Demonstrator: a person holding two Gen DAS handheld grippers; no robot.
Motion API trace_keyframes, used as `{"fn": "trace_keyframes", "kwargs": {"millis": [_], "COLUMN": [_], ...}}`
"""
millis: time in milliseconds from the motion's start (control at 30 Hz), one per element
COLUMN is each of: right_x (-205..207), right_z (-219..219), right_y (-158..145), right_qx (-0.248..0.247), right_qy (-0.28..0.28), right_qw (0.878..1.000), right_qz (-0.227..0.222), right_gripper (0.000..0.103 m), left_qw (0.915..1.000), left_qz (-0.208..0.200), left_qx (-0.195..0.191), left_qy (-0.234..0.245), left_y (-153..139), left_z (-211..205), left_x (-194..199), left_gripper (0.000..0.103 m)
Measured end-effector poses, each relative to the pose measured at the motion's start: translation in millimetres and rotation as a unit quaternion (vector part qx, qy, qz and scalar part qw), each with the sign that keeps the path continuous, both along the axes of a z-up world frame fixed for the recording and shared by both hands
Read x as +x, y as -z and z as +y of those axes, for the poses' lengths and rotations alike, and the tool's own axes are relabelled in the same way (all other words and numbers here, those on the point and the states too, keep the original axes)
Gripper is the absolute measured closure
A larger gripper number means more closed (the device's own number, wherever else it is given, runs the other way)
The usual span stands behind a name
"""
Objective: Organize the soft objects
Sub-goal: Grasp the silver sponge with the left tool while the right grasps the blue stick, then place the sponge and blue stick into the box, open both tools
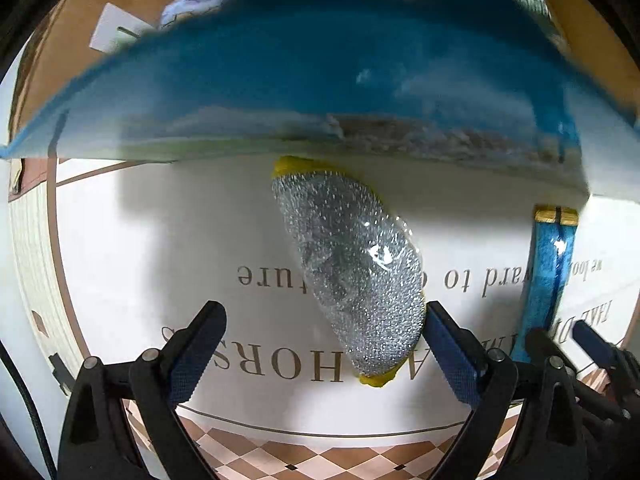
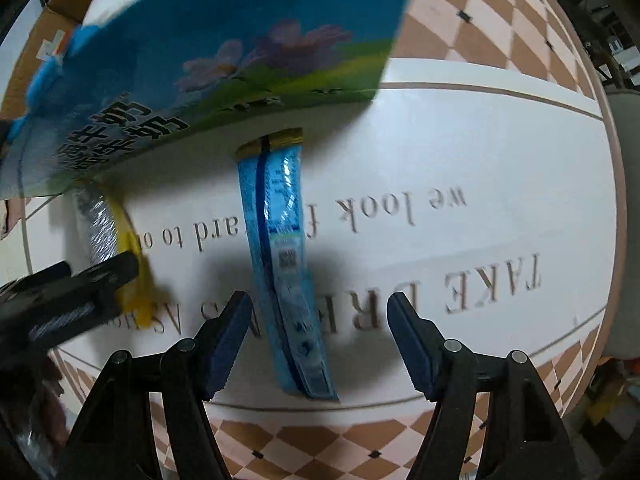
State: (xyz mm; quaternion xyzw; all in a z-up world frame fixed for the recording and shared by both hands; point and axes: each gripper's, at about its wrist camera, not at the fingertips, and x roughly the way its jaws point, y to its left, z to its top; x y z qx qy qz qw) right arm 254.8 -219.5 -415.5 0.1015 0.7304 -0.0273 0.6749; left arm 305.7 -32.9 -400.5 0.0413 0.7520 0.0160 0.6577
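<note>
A silver-and-yellow scouring sponge in clear wrap [image 1: 352, 272] lies on the white table [image 1: 160, 248]. My left gripper [image 1: 324, 344] is open, with the sponge's near end between its fingers. A long blue packet with a gold end [image 2: 282, 248] lies on the table; it also shows in the left wrist view [image 1: 548, 272]. My right gripper [image 2: 318, 340] is open, with the packet's near end between its fingers. A large blue pack with flower print [image 2: 224, 56] hangs blurred above both, and also fills the top of the left wrist view [image 1: 340, 68].
A cardboard box [image 1: 80, 40] with several soft packets stands behind the blue pack. The table carries printed lettering [image 2: 480, 280] and a checkered border [image 2: 500, 32]. The other gripper shows at the left edge of the right wrist view [image 2: 80, 292].
</note>
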Motion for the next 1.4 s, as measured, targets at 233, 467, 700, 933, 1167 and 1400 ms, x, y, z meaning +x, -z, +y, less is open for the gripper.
{"fn": "trace_keyframes", "kwargs": {"millis": [233, 467, 700, 933, 1167, 1400], "right_x": [10, -12, -46, -58, -40, 31], "right_z": [16, 21, 23, 26, 7, -16], "right_y": [20, 28, 25, -28, -129, -206], "right_qx": [0.000, -0.016, 0.002, 0.039, 0.086, 0.073], "right_qy": [-0.013, -0.044, -0.065, -0.080, -0.069, -0.046], "right_qw": [1.000, 0.998, 0.997, 0.996, 0.990, 0.982], "right_qz": [0.024, 0.044, 0.046, -0.001, -0.083, -0.166], "right_gripper": [0.052, 0.071, 0.087, 0.088, 0.088, 0.088], "left_qw": [0.9999, 0.9998, 0.9992, 0.9945, 0.9823, 0.9754], "left_qz": [0.003, 0.003, -0.004, -0.071, -0.145, -0.197], "left_qx": [-0.003, -0.004, -0.001, -0.049, -0.097, -0.059], "left_qy": [0.009, 0.019, 0.040, 0.060, 0.069, 0.080], "left_y": [9, 10, 6, -64, -157, -194], "left_z": [-5, -6, -12, -27, -31, -6], "left_x": [6, -13, -55, -66, -24, 73], "left_gripper": [0.017, 0.064, 0.075, 0.075, 0.075, 0.075]}}
